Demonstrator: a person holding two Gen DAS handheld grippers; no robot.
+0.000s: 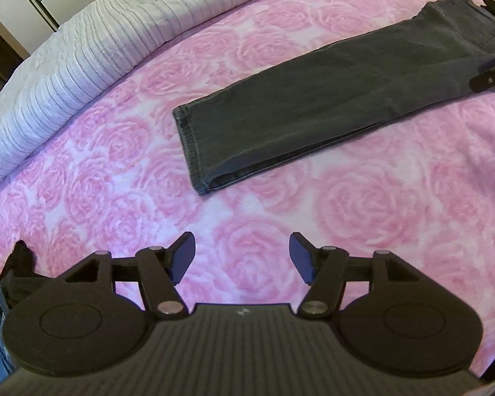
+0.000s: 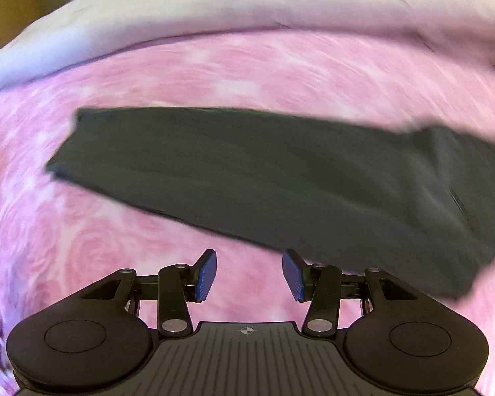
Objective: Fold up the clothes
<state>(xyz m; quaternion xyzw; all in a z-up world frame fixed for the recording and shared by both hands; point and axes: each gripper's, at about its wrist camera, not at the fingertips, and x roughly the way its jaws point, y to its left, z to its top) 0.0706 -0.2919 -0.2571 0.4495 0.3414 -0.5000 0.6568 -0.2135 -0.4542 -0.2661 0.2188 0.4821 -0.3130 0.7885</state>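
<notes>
Trousers [image 1: 316, 99] lie folded lengthwise on the pink rose-print blanket [image 1: 115, 171], a long dark grey strip running from the hem at about 7 o'clock up to the waist at 2 o'clock in the left wrist view. One leg sits stacked on the other, edges nearly matched, hem stitching plain to see. Left gripper [image 1: 242, 260] hangs at 6 o'clock over bare blanket, jaws spread wide, nothing between the blue pads [image 1: 183, 260], well apart from the hem. At 3 o'clock in that view a black piece of the other tool [image 1: 490, 77] shows at the waist end, partly cut off by the frame edge.

Over to the right wrist view, and it is blurred. Right gripper [image 2: 249, 275] sits at 6 o'clock, jaws also wide and empty, its right pad [image 2: 293, 275] just at the near edge of the trousers [image 2: 280, 178]; whether it touches the cloth, I cannot tell. Beyond the trousers, at 12 o'clock, a pale ribbed bedcover [image 1: 92, 46] is bunched along the far side of the blanket [image 2: 214, 69].
</notes>
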